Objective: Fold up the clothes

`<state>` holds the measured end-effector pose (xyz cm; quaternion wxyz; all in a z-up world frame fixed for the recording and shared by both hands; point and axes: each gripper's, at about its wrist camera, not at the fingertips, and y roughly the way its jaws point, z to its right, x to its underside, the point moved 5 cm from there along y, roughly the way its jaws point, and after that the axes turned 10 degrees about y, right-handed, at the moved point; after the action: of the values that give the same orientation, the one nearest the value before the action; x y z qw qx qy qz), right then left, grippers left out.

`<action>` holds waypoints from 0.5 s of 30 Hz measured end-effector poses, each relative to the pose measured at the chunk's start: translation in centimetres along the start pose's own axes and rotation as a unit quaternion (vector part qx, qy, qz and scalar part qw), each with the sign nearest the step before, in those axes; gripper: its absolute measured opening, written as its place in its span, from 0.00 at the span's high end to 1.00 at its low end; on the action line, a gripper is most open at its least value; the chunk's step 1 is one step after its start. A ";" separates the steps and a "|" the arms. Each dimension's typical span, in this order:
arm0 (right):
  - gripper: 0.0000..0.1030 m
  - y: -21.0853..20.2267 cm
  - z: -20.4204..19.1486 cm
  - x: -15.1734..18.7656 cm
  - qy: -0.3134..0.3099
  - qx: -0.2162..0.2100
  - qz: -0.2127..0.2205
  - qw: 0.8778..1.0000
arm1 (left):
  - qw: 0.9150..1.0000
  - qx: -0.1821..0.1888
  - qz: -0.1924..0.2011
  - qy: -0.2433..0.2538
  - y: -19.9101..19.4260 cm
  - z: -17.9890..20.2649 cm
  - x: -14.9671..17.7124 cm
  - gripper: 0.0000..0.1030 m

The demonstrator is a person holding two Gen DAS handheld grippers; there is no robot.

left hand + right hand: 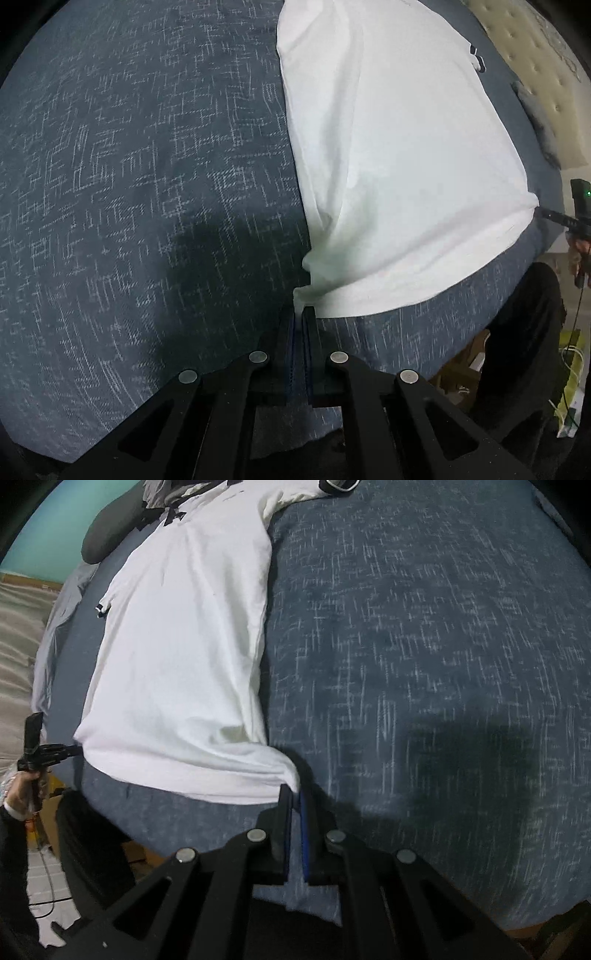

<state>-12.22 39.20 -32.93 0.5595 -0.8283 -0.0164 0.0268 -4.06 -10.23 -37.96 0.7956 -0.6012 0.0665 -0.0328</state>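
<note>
My left gripper [300, 314] and right gripper [293, 794] each pinch one bottom corner of the white shirt [388, 166], which lies flat on the blue bedspread [129, 184]. I think a thin corner can slip out, leaving the hem crooked. I count two grippers, one shirt.

No text, label, brand, number or sign can be read in either view. The white T-shirt [177, 657] carries a black print at its far end, near the collar, but it is folded and too small to make out as letters. A small dark tag at the shirt's sleeve edge is likewise illegible.
</note>
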 end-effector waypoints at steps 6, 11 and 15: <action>0.96 0.7 -0.4 -0.2 -0.014 0.018 0.009 1.000 | 1.000 -0.008 0.005 -0.002 0.3 -0.2 -0.1 0.93; 0.96 -0.8 -1.6 -0.4 -0.035 0.013 0.042 0.998 | 1.000 -0.019 0.015 0.006 -1.1 0.3 0.0 0.93; 0.94 -3.2 -2.7 -0.7 -0.058 0.029 0.070 0.995 | 0.999 -0.029 0.044 0.001 -3.7 0.2 0.0 0.90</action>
<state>-12.70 37.87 -28.92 0.5785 -0.8076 0.0101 0.1144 -3.89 -11.10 -34.34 0.7784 -0.6206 0.0946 0.0039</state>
